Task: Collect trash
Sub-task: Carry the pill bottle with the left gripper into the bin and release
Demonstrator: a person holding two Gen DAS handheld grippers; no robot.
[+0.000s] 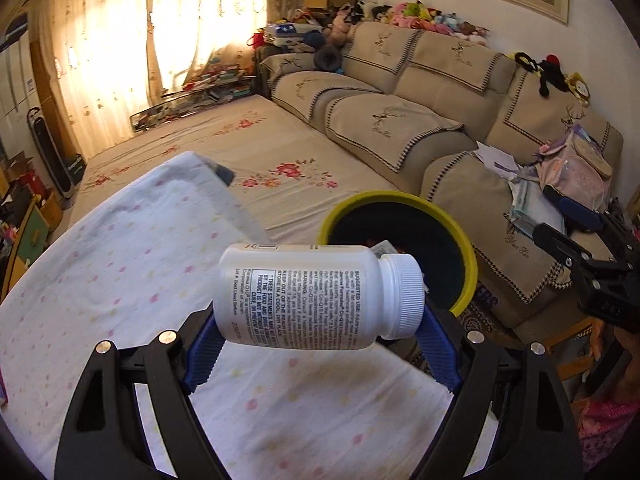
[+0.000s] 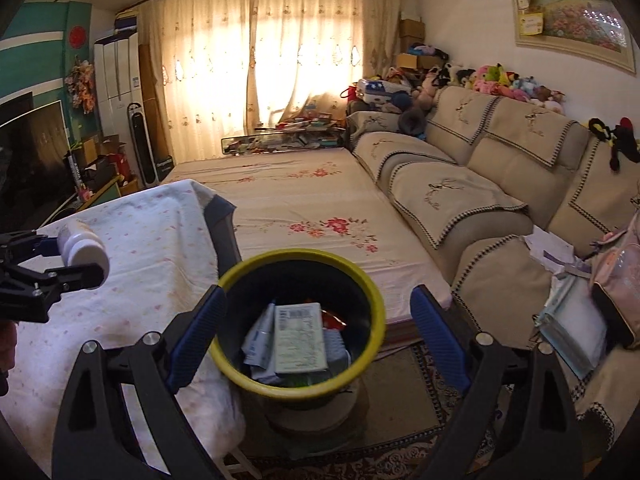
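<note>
My left gripper (image 1: pixel 320 320) is shut on a white pill bottle (image 1: pixel 316 296), held sideways with its cap to the right, above the cloth-covered table (image 1: pixel 120 280). The bottle also shows in the right wrist view (image 2: pixel 82 248) at the far left. The bin (image 1: pixel 468 256), dark with a yellow-green rim, stands just beyond the bottle to the right. My right gripper (image 2: pixel 316 324) is open and empty, hovering over the bin (image 2: pixel 360 284), which holds a box (image 2: pixel 298 338) and several wrappers. My right gripper also shows at the right edge of the left wrist view (image 1: pixel 560 240).
A beige sofa (image 2: pixel 480 184) with papers and a pink bag (image 1: pixel 572 168) runs along the right. A flowered bed surface (image 2: pixel 304 200) lies behind the bin. A patterned rug (image 2: pixel 400 448) lies under the bin.
</note>
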